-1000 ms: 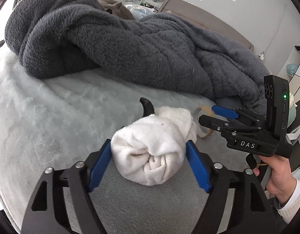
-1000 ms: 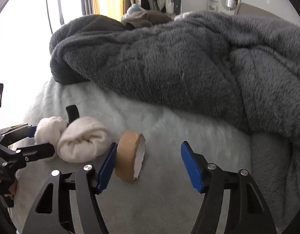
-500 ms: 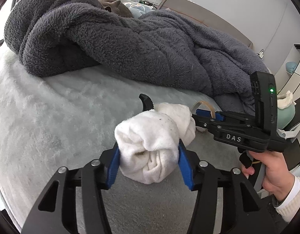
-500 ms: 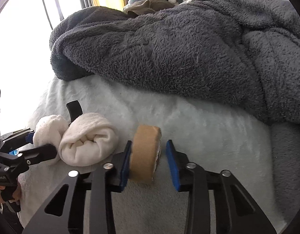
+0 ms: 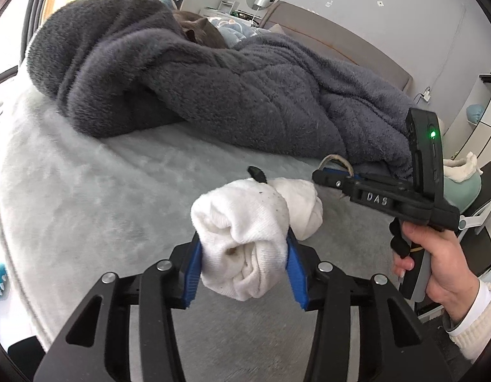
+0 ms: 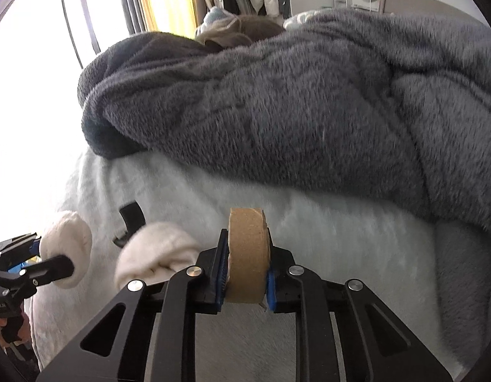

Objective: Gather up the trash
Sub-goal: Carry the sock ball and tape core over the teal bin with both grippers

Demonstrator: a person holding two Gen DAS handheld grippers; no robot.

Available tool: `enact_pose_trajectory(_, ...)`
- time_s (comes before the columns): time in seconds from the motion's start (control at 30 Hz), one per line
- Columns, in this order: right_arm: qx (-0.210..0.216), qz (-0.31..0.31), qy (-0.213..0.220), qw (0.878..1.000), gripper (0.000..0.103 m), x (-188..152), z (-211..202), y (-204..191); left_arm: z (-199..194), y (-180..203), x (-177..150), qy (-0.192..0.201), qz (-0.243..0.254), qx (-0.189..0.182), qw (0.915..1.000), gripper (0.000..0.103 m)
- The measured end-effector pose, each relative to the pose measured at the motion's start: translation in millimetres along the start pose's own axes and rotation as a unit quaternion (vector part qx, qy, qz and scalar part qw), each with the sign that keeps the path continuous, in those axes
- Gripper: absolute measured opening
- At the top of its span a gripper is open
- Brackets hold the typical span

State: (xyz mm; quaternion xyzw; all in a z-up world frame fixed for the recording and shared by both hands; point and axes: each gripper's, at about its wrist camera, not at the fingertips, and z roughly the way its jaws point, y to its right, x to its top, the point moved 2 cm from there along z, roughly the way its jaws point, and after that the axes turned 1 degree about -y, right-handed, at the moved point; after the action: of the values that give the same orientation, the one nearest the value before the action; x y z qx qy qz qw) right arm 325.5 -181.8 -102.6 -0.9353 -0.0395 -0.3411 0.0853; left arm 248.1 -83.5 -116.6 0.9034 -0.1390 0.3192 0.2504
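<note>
Fingers point(image 5: 291, 267) of the left gripper point(image 5: 243, 267), blue-padded, have just been closing and are pressed into a rolled white sock point(image 5: 245, 242), which is pinched between them. The right gripper point(image 6: 247, 273) is clamped on a brown tape roll point(image 6: 247, 254), gripped across its flat faces and held just above the bed point(image 6: 341, 242). Step in hand: pickup, judged complete for both items; a lift clear and a carry to a trash container, none of which is seen, are called for next. A second white sock point(image 5: 304, 207) and a small black curved piece point(image 5: 258, 173) are left on the pale bed cover near its front edge. A bulky grey blanket point(image 5: 229, 86) is heaped toward the bed's far side, well clear of the lift.
</note>
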Motion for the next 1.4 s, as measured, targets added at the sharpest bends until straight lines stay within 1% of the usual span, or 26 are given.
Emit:
enact_pose_trajectory(0.2,0.006,-0.001,0.020,1.000,0.020,13,-12,-16,-17,-13,-3,-0.001,-0.001,0.023,0.9997,0.049)
enact_pose_trajectory(0.3,0.019,-0.006,0.031,0.999,0.020,19,-16,-31,-27,-25,-6,-0.002,-0.005,0.041,0.9991,0.049)
enact_pose_trajectory(0.4,0.033,-0.017,0.042,0.998,0.020,25,-19,-51,-37,-41,-8,-0.003,-0.014,0.065,0.9978,0.049)
enact_pose_trajectory(0.53,0.049,-0.039,0.041,0.997,0.020,29,-17,-81,-54,-64,-12,-0.002,-0.029,0.095,0.9951,0.049)
enact_pose_trajectory(0.73,0.081,-0.071,0.041,0.993,0.020,29,-15,-129,-75,-90,-19,-0.005,-0.047,0.122,0.9914,0.050)
enact_pose_trajectory(0.9,0.108,-0.094,0.039,0.989,0.020,28,-16,-168,-90,-117,-34,-0.031,-0.066,0.146,0.9866,0.050)
enact_pose_trajectory(1.1,0.140,-0.118,0.023,0.983,0.020,20,-10,-214,-103,-148,-54,-0.065,-0.093,0.157,0.9809,0.050)
enact_pose_trajectory(1.27,0.179,-0.133,-0.005,0.975,0.020,6,-1,-258,-113,-171,-76,-0.089,-0.114,0.167,0.9753,0.050)
enact_pose_trajectory(1.4,0.193,-0.164,-0.025,0.967,0.020,-11,4,-296,-119,-193,-99,-0.113,-0.139,0.166,0.9698,0.050)
